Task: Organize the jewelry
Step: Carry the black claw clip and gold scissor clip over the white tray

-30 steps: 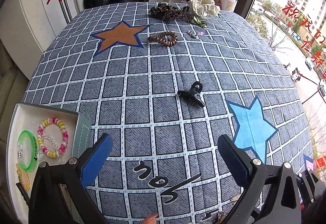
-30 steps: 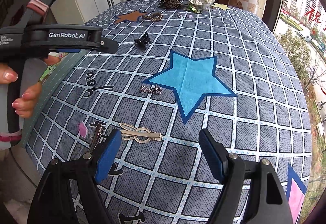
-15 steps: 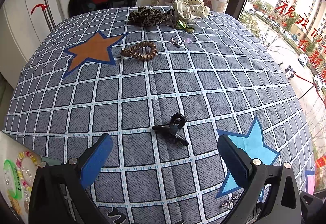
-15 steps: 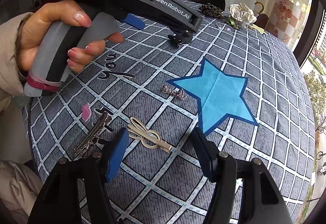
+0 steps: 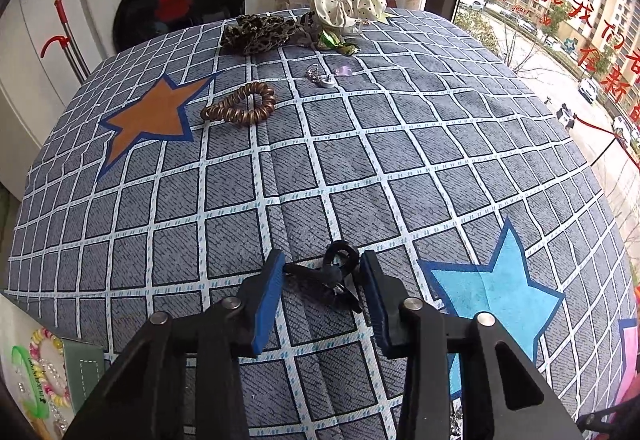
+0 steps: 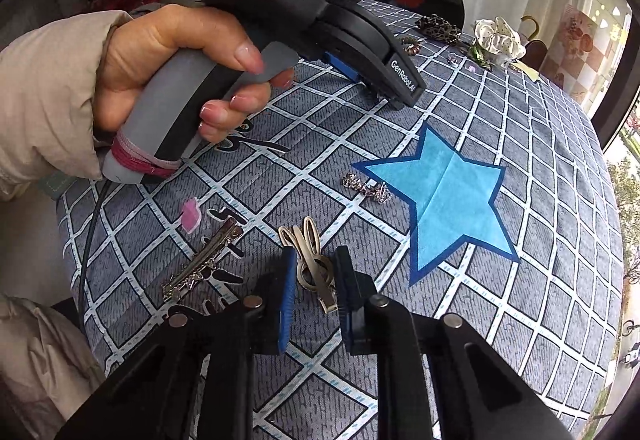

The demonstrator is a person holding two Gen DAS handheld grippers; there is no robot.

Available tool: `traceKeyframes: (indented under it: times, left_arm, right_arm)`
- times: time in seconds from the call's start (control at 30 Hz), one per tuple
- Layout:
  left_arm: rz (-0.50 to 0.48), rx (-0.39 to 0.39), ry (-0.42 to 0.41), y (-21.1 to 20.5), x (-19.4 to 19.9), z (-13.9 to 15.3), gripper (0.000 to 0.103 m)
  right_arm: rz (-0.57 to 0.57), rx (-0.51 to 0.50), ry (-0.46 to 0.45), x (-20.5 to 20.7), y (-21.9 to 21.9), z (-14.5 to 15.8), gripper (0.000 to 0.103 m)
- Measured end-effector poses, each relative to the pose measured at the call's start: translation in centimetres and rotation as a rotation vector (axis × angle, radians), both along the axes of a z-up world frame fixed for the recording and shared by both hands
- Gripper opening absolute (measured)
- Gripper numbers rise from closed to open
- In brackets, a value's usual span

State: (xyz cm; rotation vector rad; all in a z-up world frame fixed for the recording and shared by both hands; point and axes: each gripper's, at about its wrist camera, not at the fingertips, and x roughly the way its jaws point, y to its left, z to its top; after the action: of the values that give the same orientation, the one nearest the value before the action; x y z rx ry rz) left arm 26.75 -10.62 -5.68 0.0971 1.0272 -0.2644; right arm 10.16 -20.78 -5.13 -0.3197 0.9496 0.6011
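A black claw hair clip [image 5: 332, 274] lies on the checked cloth between the blue pads of my left gripper [image 5: 322, 260]. Its jaws are closing, and the pads touch the clip's two ends. In the right wrist view a pale gold hair clip [image 6: 314, 268] lies lengthwise between the pads of my right gripper [image 6: 314, 260]. Those jaws are closing too and press on its ring. A white tray [image 5: 10, 324] at the lower left holds bead bracelets [image 5: 46, 368].
Brown spiral hair tie [image 5: 240, 108], leopard scrunchie [image 5: 260, 32], white scrunchie [image 5: 344, 4] and a small silver charm [image 5: 320, 76] lie at the far end. A silver alligator clip [image 6: 204, 264] and a rhinestone piece [image 6: 366, 190] lie near the right gripper. A hand [image 6: 180, 60] holds the left tool.
The left gripper moved forward across the cloth onto the black clip and closed from wide open. The right gripper rolled and closed around the gold clip.
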Motion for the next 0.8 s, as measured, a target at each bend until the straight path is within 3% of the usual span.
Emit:
traceKeyframes:
  times: [0.4, 0.8]
  left_arm:
    - [0.007, -0.027, -0.011, 0.8, -2.4, 1.2, 0.044]
    - [-0.009, -0.062, -0.068, 3.7, -9.8, 5.2, 0.044]
  right_arm:
    - [-0.154, 0.070, 0.045, -0.1, -2.0, 0.5, 0.020]
    - [-0.362, 0.116, 0.096, -0.5, -4.4, 1.6, 0.020]
